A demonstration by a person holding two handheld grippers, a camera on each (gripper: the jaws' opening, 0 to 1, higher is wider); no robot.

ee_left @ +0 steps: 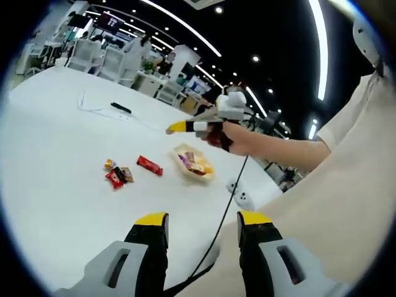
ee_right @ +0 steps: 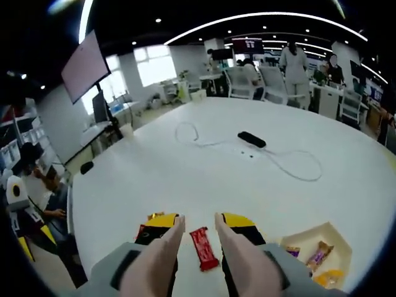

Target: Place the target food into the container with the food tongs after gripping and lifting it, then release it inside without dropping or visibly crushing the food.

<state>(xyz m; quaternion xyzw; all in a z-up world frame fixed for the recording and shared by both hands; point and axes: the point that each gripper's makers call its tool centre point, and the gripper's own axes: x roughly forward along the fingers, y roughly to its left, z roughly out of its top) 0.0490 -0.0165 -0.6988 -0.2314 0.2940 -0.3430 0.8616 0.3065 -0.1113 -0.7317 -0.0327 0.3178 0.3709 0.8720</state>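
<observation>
My left gripper (ee_left: 202, 224) rises at six o'clock in the left gripper view, its yellow-tipped jaws set wide apart with nothing between them. My right gripper (ee_right: 197, 224) rises at six o'clock in the right gripper view with a narrower gap; pale tong blades run along its jaws, and I judge them parted and empty, since the red snack bar (ee_right: 203, 248) lies flat on the white table (ee_right: 185, 167) in the gap between them, not yet pinched.

So I judge the task part done. The shallow yellow container (ee_right: 339, 236), at four o'clock in the right gripper view, already has a few wrapped sweets in it, among them a purple one (ee_right: 319, 253). The grip, lift, carry and release of the red bar are all left, and more pieces wait after it.

The left gripper view gives what the right does not: my right gripper (ee_left: 185, 127) from the side, hanging above the table near centre with its yellow tip toward nine o'clock, a cable trailing down, and the small cluster of wrappers (ee_left: 117, 173) at nine o'clock of the red bar (ee_left: 150, 165). The right gripper view alone shows how the bar sits in line with the tongs. Farther off, at twelve to one o'clock, it shows a black remote-like object (ee_right: 252, 139) and a loose white cord (ee_right: 291, 167).
</observation>
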